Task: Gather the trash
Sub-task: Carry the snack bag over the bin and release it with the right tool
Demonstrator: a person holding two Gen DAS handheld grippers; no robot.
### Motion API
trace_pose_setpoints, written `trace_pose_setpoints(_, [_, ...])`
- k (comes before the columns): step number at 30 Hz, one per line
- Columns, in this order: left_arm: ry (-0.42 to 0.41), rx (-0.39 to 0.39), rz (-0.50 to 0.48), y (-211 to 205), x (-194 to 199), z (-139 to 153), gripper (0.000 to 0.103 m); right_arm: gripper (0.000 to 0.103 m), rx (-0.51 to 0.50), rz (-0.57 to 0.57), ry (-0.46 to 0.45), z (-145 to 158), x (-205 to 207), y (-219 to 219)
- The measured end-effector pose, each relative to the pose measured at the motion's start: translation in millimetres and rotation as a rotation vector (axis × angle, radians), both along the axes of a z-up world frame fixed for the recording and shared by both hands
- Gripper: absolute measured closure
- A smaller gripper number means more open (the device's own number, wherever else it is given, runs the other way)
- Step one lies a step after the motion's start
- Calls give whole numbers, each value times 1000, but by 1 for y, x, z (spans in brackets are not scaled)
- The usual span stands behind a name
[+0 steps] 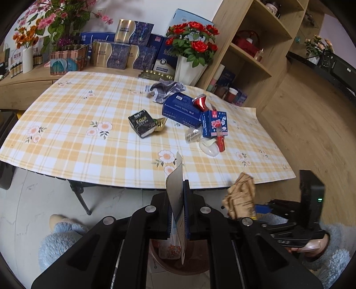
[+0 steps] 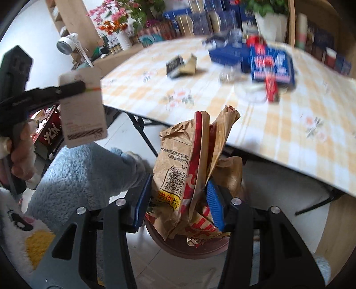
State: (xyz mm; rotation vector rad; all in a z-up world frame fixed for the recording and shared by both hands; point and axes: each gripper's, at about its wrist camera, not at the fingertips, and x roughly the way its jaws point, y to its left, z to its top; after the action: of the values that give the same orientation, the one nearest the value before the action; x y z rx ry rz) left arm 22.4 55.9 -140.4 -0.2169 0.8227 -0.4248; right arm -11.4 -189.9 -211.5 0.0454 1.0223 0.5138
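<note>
Left gripper (image 1: 178,209) jaws clamped flat on a thin card (image 1: 175,191); right gripper (image 2: 178,200) jaws half-open, pinching a crumpled paper bag (image 2: 189,169). Both directly above the bin (image 2: 189,246) on the floor below the table (image 1: 89,124) edge, bag's long axis upright, so straight down to drop.

A table (image 1: 73,124) under a yellow checked, flower-printed cloth is seen across the middle of the left wrist view. Red roses (image 1: 193,42) in a white vase (image 1: 188,70) are set at its far edge, centre top. Blue and gold boxes (image 1: 124,51) are stacked behind, with pink flowers (image 1: 55,17) at upper left. Wooden shelves (image 1: 255,49) are seen at upper right. A white fan (image 2: 65,45) is shown at upper left of the right wrist view.
</note>
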Motion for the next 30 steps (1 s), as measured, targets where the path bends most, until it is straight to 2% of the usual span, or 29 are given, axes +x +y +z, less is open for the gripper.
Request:
trace_pose_setpoints(4, [10,8,-7,-3,-1,-5,94,51,18,-28,103,-28,13,-1])
trace_pose_setpoints(8, [23,20,-20,-7,-1,-11,94,47,3,-44,159,-47,23,0])
trace_pose_setpoints(12, [30,53,-41,-14,-1,-17,94,28,5,-57,178,-54,25,-3])
trace_pose_setpoints(16, [49,76,-71,-21,0,-28,94,17,14,-67,136,-46,27,-14])
trace_pose_setpoints(21, [69,98,-118,-34,1,-42,94,7,-17,-66,18,-27,22,-35])
trace_pose_setpoints(25, [93,126,-177,-52,1,-57,94,6,-89,-78,-105,-12,12,-51])
trace_pose_setpoints(30, [104,204,-243,-80,1,-79,94,6,-113,-115,-208,-3,3,-62])
